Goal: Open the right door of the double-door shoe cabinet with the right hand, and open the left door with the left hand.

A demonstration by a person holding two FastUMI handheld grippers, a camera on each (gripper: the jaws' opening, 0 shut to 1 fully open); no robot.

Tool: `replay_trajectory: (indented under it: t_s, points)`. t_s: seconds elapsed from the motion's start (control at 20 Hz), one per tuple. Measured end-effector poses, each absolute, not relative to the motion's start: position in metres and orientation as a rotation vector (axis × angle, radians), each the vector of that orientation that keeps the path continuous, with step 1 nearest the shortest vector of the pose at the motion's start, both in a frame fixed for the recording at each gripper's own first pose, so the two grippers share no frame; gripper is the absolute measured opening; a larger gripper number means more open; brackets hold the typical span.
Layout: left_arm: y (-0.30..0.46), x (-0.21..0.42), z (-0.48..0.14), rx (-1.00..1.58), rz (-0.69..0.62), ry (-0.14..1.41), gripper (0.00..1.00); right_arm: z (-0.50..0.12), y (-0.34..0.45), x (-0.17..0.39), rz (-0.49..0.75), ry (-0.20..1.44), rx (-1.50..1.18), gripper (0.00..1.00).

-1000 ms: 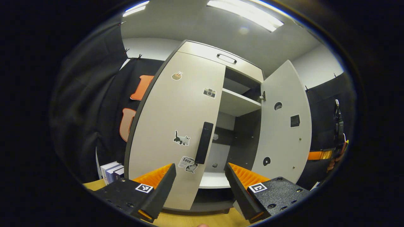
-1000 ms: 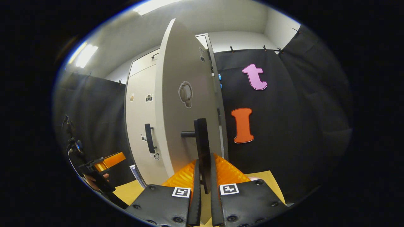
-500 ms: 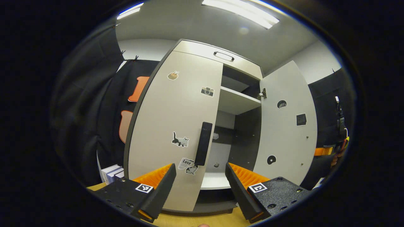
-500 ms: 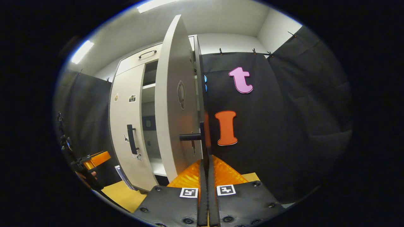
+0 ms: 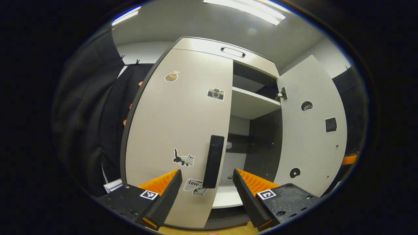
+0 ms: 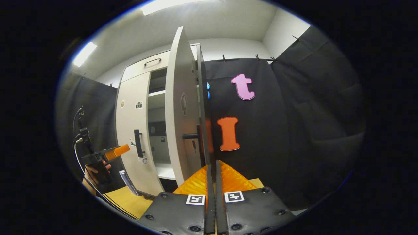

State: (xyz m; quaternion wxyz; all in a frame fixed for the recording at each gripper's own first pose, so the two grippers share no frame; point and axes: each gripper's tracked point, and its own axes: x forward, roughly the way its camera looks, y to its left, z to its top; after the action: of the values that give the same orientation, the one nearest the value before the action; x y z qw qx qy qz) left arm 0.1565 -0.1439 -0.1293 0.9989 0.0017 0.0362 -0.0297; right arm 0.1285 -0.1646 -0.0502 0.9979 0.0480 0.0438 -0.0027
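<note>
Behind the right door (image 6: 183, 124), its handle (image 6: 192, 136) is half hidden.

Upper part of my left gripper view: a long ceiling light (image 5: 245, 11) glows across the top, with a thinner one (image 5: 125, 15) at upper left. Black cloth (image 5: 88, 107) hangs down the left side. At lower left I see the corner of a stack of boxes (image 5: 112, 185). In my right gripper view, yellow flooring (image 6: 130, 200) shows at the bottom left.
</note>
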Motion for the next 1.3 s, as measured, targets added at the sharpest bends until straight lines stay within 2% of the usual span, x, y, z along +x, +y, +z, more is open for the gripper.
replay_trajectory:
  t_s: [0.05,0.1,0.15,0.35,0.4,0.45,0.5,0.7,0.75,0.9,0.95,1.05,1.15,1.3]
  points:
    - [-0.147,0.164,-0.130,0.026,-0.056,0.077,0.94,-0.050,-0.169,0.125,-0.029,0.082,0.080,0.00]
    - [-0.149,0.172,-0.131,0.050,-0.053,0.082,0.94,-0.050,-0.173,0.124,-0.047,0.075,0.067,0.18]
    - [-0.151,0.178,-0.132,0.073,-0.046,0.086,0.94,-0.050,-0.178,0.123,-0.065,0.071,0.055,0.23]
    - [-0.156,0.201,-0.130,0.113,-0.017,0.076,0.94,-0.053,-0.192,0.113,-0.120,0.081,0.014,0.86]
    - [-0.155,0.206,-0.130,0.116,-0.009,0.073,0.94,-0.055,-0.192,0.112,-0.118,0.084,0.017,0.93]
    - [-0.154,0.211,-0.131,0.120,0.001,0.073,0.94,-0.056,-0.189,0.111,-0.111,0.087,0.023,0.93]
    - [-0.152,0.217,-0.133,0.123,0.011,0.076,0.94,-0.058,-0.187,0.112,-0.103,0.093,0.026,0.99]
    - [-0.138,0.232,-0.141,0.101,0.071,0.096,0.94,-0.060,-0.187,0.108,-0.091,0.103,0.008,0.99]
    - [-0.140,0.237,-0.145,0.078,0.047,0.104,0.94,-0.060,-0.186,0.108,-0.086,0.101,0.010,0.99]
    - [-0.148,0.235,-0.144,0.109,0.014,0.110,0.77,-0.056,-0.180,0.111,-0.073,0.075,0.047,0.99]
    - [-0.162,0.239,-0.145,0.105,-0.055,0.104,0.73,-0.056,-0.180,0.113,-0.071,0.070,0.056,0.99]
    - [-0.163,0.239,-0.146,0.096,-0.071,0.110,0.29,-0.056,-0.175,0.112,-0.063,0.078,0.072,0.99]
    - [-0.161,0.238,-0.147,0.034,-0.071,0.132,0.23,-0.057,-0.173,0.112,-0.054,0.081,0.080,0.99]
    - [-0.161,0.234,-0.148,0.054,-0.086,0.161,0.21,-0.055,-0.167,0.116,-0.044,0.071,0.088,0.99]
